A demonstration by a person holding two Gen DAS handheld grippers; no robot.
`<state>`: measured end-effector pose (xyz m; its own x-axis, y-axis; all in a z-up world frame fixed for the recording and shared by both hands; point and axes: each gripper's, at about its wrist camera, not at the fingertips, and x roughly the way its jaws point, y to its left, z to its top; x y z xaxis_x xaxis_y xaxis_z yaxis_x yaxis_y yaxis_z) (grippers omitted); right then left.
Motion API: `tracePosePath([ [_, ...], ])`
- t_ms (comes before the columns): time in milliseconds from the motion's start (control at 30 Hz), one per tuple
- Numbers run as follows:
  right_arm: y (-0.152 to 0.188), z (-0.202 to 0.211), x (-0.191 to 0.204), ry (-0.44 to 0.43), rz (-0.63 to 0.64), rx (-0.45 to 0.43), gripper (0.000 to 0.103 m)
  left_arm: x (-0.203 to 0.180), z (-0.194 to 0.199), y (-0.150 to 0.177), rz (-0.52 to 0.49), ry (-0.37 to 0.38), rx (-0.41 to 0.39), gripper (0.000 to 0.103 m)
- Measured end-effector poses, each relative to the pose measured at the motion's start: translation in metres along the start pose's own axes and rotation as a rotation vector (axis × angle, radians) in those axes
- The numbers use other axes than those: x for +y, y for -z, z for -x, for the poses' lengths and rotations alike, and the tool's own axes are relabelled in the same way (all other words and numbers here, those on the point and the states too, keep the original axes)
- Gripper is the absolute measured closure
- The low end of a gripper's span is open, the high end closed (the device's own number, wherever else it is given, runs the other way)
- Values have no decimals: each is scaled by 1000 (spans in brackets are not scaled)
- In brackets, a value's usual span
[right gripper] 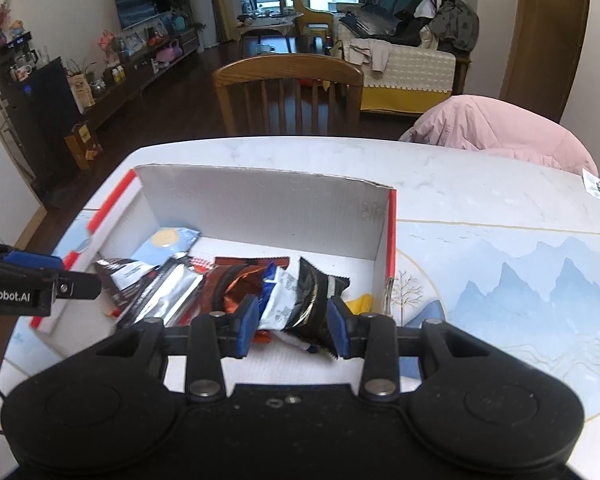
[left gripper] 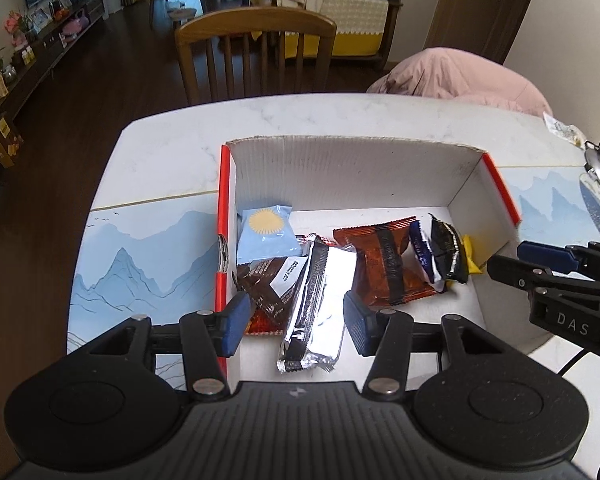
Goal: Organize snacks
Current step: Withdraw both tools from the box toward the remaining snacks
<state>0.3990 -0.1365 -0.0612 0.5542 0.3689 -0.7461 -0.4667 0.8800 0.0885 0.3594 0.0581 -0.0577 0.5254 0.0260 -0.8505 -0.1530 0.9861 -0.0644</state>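
A white cardboard box (left gripper: 352,176) (right gripper: 260,208) with red outer sides stands open-topped on the table. Several snack packets lie in it: light blue with a sun (left gripper: 266,232), brown (left gripper: 268,284), silver (left gripper: 320,304) (right gripper: 168,296), orange-red (left gripper: 384,264), blue-white (left gripper: 420,256), black (left gripper: 446,256) (right gripper: 312,300) and yellow (left gripper: 471,258). My left gripper (left gripper: 296,326) (right gripper: 66,272) hovers open over the box's near left part, its pads clear of the silver packet below. My right gripper (right gripper: 293,330) (left gripper: 508,258) hangs above the box's right end, pads a narrow gap apart, holding nothing.
A blue mountain-print mat (left gripper: 140,260) covers the near part of the marble table (left gripper: 300,116). A wooden chair (left gripper: 256,36) and a pink jacket (left gripper: 460,76) stand behind the far edge. A metal object (left gripper: 598,168) and a small packet (left gripper: 564,128) sit at the far right.
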Motion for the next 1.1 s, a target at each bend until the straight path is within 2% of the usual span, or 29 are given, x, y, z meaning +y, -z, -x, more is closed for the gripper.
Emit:
tracePosePath([
  [200,8,28,13,-29,38,-45,66,-4,27,15,-18,18,-57,47],
  [367,16,49,22,-36,51,-72,65,-8,50,27,-43,30,-104,46],
  [867,43,106,28,-106,-53,-159,64,4,106,71,-54,72,-204,42],
  [967,53,114,32,-117,-48,-179,61,9,115,83,-60,69,-224,42],
  [1100,64,121,38,-131,-51,-177,48,15,125,98,-54,84,-234,41],
])
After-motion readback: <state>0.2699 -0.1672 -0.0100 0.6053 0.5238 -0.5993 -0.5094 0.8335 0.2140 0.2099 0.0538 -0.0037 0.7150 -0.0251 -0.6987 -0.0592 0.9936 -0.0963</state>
